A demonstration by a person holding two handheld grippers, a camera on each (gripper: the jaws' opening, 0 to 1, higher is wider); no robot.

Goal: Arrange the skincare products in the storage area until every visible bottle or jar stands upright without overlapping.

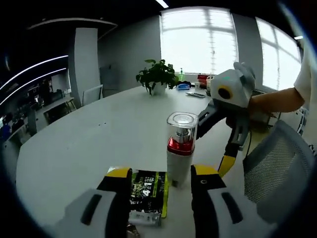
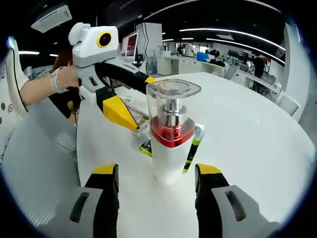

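On the white counter (image 1: 99, 129), between two sets of spread tongs: one pump bottle upright, one sachet lying flat.

The pump bottle (image 2: 171, 134), white with a red band under a clear cap, stands upright just ahead of the right tongs (image 2: 157, 174), centred on their gap; both jaws are apart and touch nothing. The left tongs (image 1: 161, 174) are likewise spread and empty, with the dark green-and-yellow sachet (image 1: 146, 191) lying flat between the jaws and the bottle just beyond the inner jaw. In my judgement the sachet is the item outstanding. To do it well, close low on the sachet's edges, lift clear of the bottle, and keep the right tongs ready to steady the bottle.
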